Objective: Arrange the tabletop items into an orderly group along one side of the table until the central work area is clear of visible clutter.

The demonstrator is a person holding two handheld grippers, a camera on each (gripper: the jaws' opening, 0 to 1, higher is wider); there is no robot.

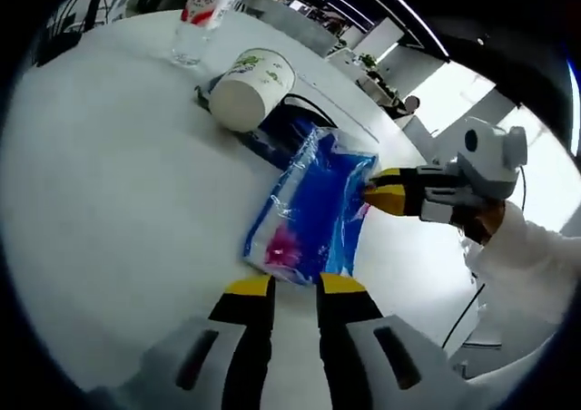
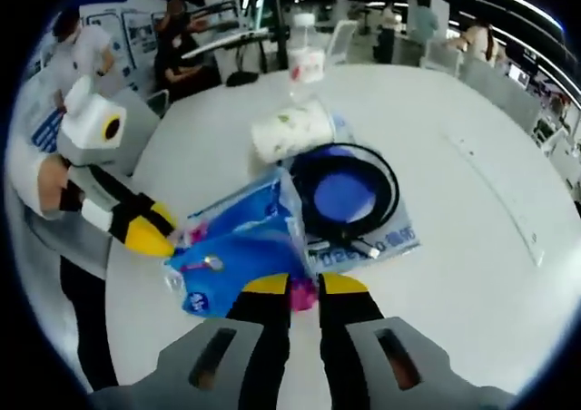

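A blue plastic pack [image 1: 313,206] with a pink mark is held over the white table [image 1: 109,201] between both grippers. My left gripper [image 1: 295,285] is shut on its near edge. My right gripper [image 1: 372,192] comes in from the right and pinches the opposite edge. In the right gripper view, the right gripper [image 2: 305,285] is shut on the blue pack [image 2: 241,247], and the left gripper [image 2: 163,238] clamps its left end. A paper cup [image 1: 254,88] lies on its side behind the pack, and a clear water bottle [image 1: 204,15] stands farther back.
A coiled black cable [image 2: 349,192] rests on a blue-and-white flat packet [image 2: 390,242] next to the paper cup [image 2: 290,129] and bottle [image 2: 306,61]. The table [image 2: 472,201] is bare to the right. People sit at desks beyond the far edge.
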